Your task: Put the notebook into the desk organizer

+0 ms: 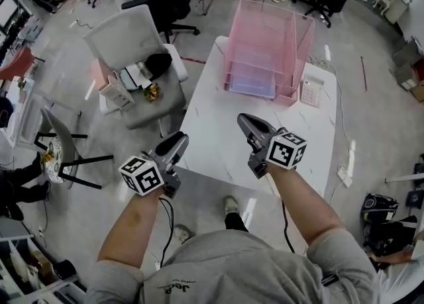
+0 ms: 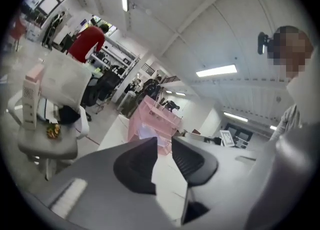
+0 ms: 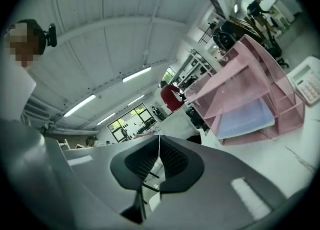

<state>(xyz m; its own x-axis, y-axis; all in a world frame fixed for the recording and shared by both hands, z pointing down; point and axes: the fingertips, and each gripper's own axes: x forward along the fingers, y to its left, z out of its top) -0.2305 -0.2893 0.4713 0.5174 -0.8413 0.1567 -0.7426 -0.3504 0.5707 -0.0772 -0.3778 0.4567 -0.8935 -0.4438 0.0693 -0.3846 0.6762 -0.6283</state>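
Left gripper [image 1: 181,139] sat low at the near left corner of the white table [image 1: 212,140], and its jaws stood a narrow gap apart with nothing between them, only bare tabletop showing through. Right gripper [image 1: 244,119] was out over the table, a little further forward, jaws pressed fully together and empty! Both bare forearms reached out from the body, roughly side by side. The left one [image 1: 132,220] angled in toward the right, the right one [image 1: 308,200] angled in toward the left, so both noses aimed at the far end of the table. Marker cubes faced up on both tools.

And the notebook [image 1: 252,85]? It was in the pink desk organizer [image 1: 301,38] at the far end, well apart from both grippers. The pale blue cover lay flat in the lowest tray of the wider, left-hand bay, its near edge at the open front that faced the person. Which way its long axis ran could not be told for certain from that angle. A calculator [image 1: 311,91] lay just beside the organizer on its right. A grey chair [image 1: 129,38] stood off the table's left side.
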